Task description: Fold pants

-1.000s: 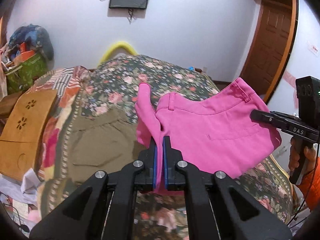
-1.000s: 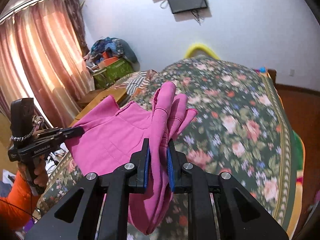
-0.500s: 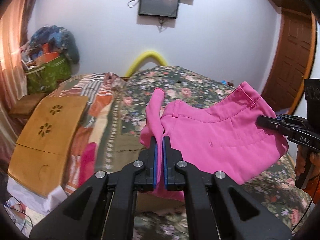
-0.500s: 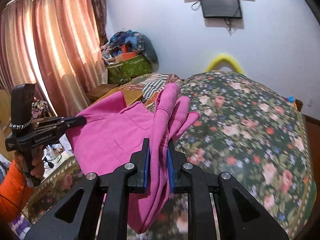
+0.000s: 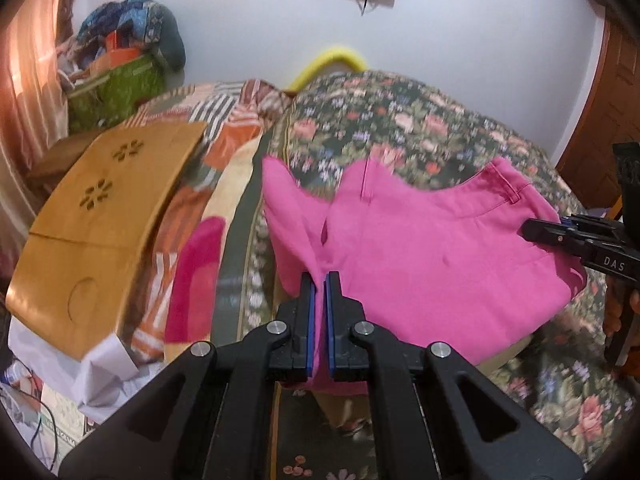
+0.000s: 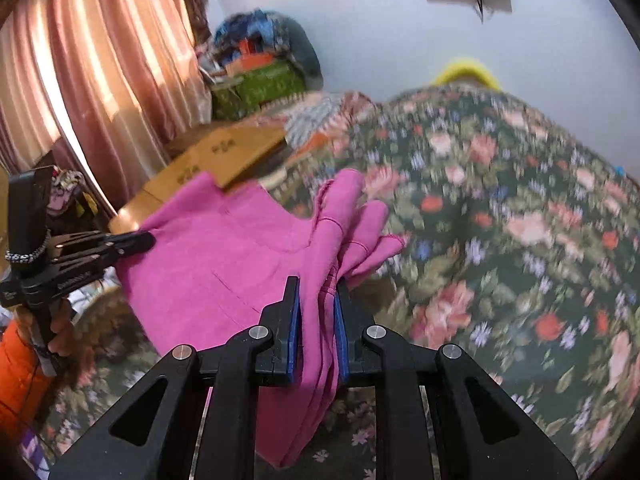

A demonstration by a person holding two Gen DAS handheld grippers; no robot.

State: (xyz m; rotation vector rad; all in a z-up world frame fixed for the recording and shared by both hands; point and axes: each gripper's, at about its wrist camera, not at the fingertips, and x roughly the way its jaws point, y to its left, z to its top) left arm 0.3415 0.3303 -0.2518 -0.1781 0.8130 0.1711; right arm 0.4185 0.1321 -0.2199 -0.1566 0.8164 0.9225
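At the left of the left wrist view, a tan wooden board with flower-shaped cut-outs [image 5: 100, 232] and a striped orange and cream blanket [image 5: 192, 216] are seen lying beside the dark floral bedspread [image 5: 400, 128], and a cluttered green bag [image 5: 116, 84] is seen in the upper left; little free room is judged to be offered on that side, so a swing of the cloth leftward could drag it over the board's edge. At the centre of the frame, the left gripper [image 5: 319, 280] is seen clamped on a bunched edge of the bright pink cotton pants [image 5: 432, 264], which are held stretched above the bedspread and are not yet laid flat. Only a thin pinch of cloth is held there, and a slip is judged possible if the span is pulled tighter. At the right of the frame, the right gripper [image 5: 532, 230] is seen closed on the waistband end near the belt loop. In the right wrist view, several stacked layers are seen pressed between its blue pads [image 6: 294, 320], with loose ends fanned out beyond the tips; an inner layer could slide free and spoil the fold. The widest open room is judged to lie on the bedspread at centre and right of that view, although blur hides the bed's far edge.
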